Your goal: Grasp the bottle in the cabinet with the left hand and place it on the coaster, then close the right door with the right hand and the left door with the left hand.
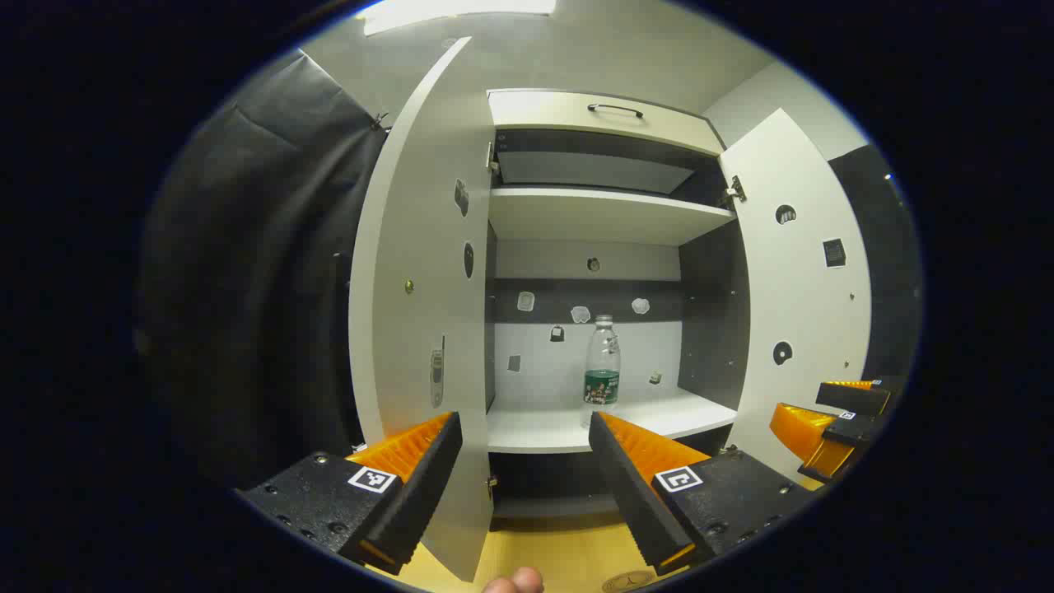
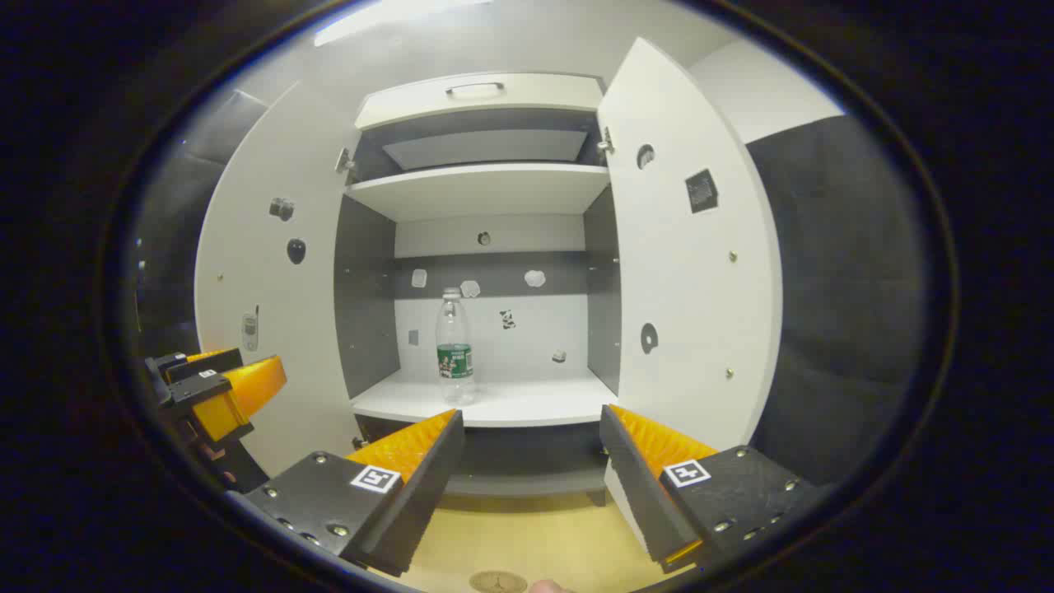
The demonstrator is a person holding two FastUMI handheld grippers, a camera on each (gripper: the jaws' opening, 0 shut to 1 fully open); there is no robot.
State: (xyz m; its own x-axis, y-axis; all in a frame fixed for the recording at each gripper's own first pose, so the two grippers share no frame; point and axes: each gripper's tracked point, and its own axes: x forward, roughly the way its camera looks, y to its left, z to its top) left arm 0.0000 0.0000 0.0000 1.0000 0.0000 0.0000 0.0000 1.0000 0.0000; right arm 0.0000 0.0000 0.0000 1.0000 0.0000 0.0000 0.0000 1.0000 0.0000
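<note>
A clear plastic bottle (image 1: 603,362) with a green label stands upright on the cabinet's lower shelf (image 1: 568,428); the right gripper view has the same bottle (image 2: 454,350) left of the shelf's (image 2: 510,403) middle. Both cabinet doors stand open: left door (image 1: 424,272) (image 2: 263,272), right door (image 1: 803,280) (image 2: 687,247). A round coaster (image 2: 498,582) (image 1: 627,581) lies on the wooden tabletop at the bottom edge. My left gripper (image 1: 524,436) is open, in front of the cabinet and short of the bottle. My right gripper (image 2: 531,432) is open too, and appears at the right (image 1: 832,420) of the left gripper view.
An upper shelf (image 1: 605,210) and a top drawer with a handle (image 1: 615,109) sit above the bottle. Small stickers dot the back wall and doors. A fingertip (image 1: 512,583) shows at the bottom. Black cloth walls flank the cabinet. My left gripper is seen at left (image 2: 218,391).
</note>
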